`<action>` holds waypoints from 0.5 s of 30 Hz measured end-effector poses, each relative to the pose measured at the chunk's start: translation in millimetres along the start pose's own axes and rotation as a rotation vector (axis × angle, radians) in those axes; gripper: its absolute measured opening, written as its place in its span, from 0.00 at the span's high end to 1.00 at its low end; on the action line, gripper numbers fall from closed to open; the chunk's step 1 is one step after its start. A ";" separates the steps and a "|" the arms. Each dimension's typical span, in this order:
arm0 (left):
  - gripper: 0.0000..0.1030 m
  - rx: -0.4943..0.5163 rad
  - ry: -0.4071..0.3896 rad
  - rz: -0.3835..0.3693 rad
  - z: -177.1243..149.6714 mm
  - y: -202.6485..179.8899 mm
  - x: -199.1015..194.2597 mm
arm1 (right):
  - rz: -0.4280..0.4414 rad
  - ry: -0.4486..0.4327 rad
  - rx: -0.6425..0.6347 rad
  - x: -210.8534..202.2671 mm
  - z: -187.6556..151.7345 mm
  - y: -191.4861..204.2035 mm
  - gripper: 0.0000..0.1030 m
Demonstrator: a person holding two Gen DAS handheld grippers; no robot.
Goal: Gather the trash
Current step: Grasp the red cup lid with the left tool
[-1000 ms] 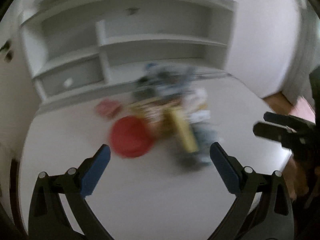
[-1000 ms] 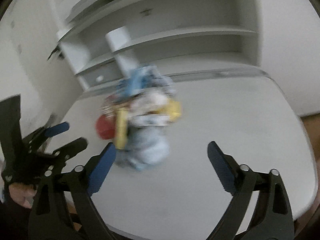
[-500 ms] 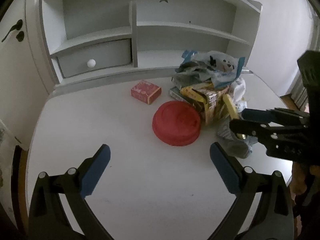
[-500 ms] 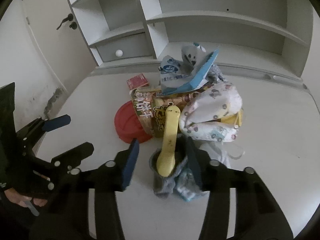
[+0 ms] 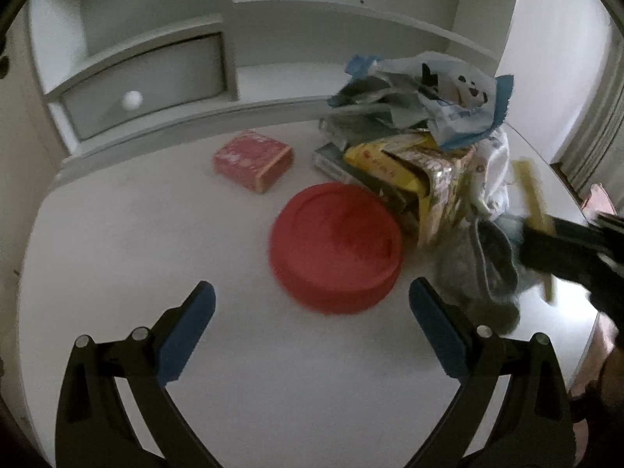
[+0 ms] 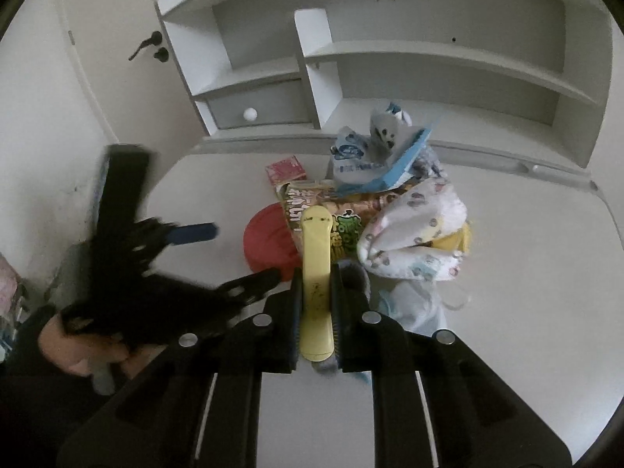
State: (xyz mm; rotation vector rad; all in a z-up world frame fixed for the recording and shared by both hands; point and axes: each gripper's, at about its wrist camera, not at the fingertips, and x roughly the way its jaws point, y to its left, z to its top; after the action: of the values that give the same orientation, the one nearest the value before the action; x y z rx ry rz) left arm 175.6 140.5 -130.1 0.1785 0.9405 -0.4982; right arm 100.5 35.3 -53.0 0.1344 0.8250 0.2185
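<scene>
Clamping a long yellow strip (image 6: 316, 273), the right gripper (image 6: 316, 292) has its jaws drawn nearly together, one pad on each long side of the piece. The strip points away from the camera toward the trash pile (image 6: 374, 210), its rounded far end lying over a printed snack wrapper (image 6: 343, 230); whether its lower end touches the grey cloth (image 6: 353, 273) beneath is hard to tell in this blurred view. In the left wrist view the same strip (image 5: 531, 195) shows at the right edge beside the dark, blurred body of the right gripper (image 5: 565, 245).

The pile sits on a white desk (image 5: 117, 234), just in front of a white shelf unit (image 6: 429, 62). On top lies a blue and white plastic bag (image 5: 456, 105), with a white patterned cloth (image 6: 417, 230) on its right side. A red round lid (image 5: 335, 245) lies flat against the pile's left edge, and a small red box (image 5: 253, 160) stands apart behind it.

The left gripper (image 5: 310, 300) hangs over bare desk with its blue pads (image 5: 187, 331) spread wide, holding nothing, the red lid just beyond the gap between them.
</scene>
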 end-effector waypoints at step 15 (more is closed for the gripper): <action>0.23 0.044 -0.037 0.078 5.9 -13.0 5.6 | -0.072 -0.011 0.094 -44.0 -38.5 -53.2 0.88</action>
State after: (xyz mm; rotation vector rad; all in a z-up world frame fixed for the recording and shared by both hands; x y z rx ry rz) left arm 176.4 125.1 -130.3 0.2440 0.8839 -0.4485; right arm 50.5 -25.7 -58.3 0.1943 0.8276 0.1114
